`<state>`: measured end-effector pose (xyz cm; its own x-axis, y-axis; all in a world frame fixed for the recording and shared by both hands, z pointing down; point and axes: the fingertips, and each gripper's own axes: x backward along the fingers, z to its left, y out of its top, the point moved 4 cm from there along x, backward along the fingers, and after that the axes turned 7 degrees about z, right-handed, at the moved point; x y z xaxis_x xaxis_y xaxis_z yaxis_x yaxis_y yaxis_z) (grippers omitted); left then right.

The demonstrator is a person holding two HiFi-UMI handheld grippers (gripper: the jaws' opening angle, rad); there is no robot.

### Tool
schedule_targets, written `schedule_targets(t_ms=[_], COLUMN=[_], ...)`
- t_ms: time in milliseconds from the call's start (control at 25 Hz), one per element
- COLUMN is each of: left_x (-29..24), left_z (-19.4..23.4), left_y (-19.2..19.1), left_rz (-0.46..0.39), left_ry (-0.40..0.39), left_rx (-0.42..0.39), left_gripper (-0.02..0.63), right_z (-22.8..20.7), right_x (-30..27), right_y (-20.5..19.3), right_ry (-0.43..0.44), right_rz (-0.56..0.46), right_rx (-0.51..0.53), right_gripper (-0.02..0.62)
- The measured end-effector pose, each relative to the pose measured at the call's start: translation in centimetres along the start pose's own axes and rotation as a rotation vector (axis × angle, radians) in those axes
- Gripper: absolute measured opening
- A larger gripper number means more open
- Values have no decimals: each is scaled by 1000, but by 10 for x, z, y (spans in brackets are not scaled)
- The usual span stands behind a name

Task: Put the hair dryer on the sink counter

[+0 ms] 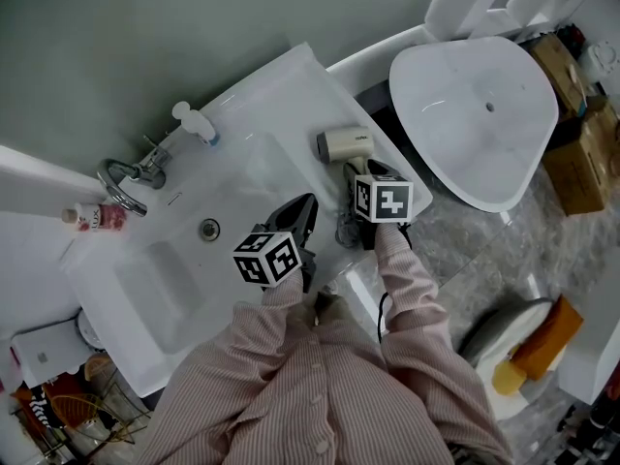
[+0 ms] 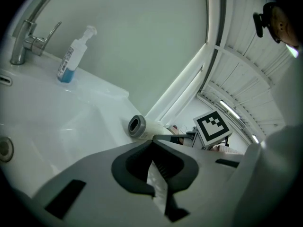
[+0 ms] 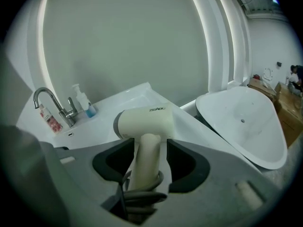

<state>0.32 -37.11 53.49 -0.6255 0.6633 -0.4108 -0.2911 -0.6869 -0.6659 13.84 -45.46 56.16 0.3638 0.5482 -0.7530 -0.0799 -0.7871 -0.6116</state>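
The hair dryer [image 1: 346, 144] lies on the sink counter [image 1: 276, 95] close to its right edge, with its handle pointing back toward the person. The right gripper [image 1: 371, 170] stands wide around that handle without pressing on it, and the coiled cord [image 3: 141, 193] is bunched deeper between the jaws. Just to its left, the left gripper [image 1: 308, 206] has its jaws brought together on nothing. A soap bottle [image 1: 197, 124] and faucet [image 1: 131, 172] stand along the back edge.

Pink pinstriped shirt [image 1: 320, 395], buttoned, long-sleeved
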Motion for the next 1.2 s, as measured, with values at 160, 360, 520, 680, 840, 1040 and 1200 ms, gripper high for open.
schedule_targets(t_ms=[160, 360, 520, 680, 840, 1040, 1200], left_x=[9, 25, 38, 53, 64, 78, 93], left_z=[-10, -23, -33, -43, -51, -63, -70], left_y=[6, 12, 16, 19, 24, 28, 32], left_rz=[-21, -52, -75, -97, -128, -159, -188], left_ry=[-19, -24, -23, -22, -23, -32, -32], left_rx=[-60, -165, -235, -293, -331, -366, -400], left_gripper=[-3, -3, -3, -3, -2, -3, -3], right_z=[2, 12, 19, 27, 39, 48, 56], right_x=[15, 39, 56, 78, 102, 131, 153], right_y=[0, -2, -7, -11, -13, -12, -13], right_ry=[-2, 5, 1, 43, 140, 195, 226], right_rz=[-53, -139, -188, -255, -362, -458, -518], right_rx=[33, 110, 126, 116, 77, 53, 54], right_gripper=[198, 137, 30, 7, 6, 6, 6])
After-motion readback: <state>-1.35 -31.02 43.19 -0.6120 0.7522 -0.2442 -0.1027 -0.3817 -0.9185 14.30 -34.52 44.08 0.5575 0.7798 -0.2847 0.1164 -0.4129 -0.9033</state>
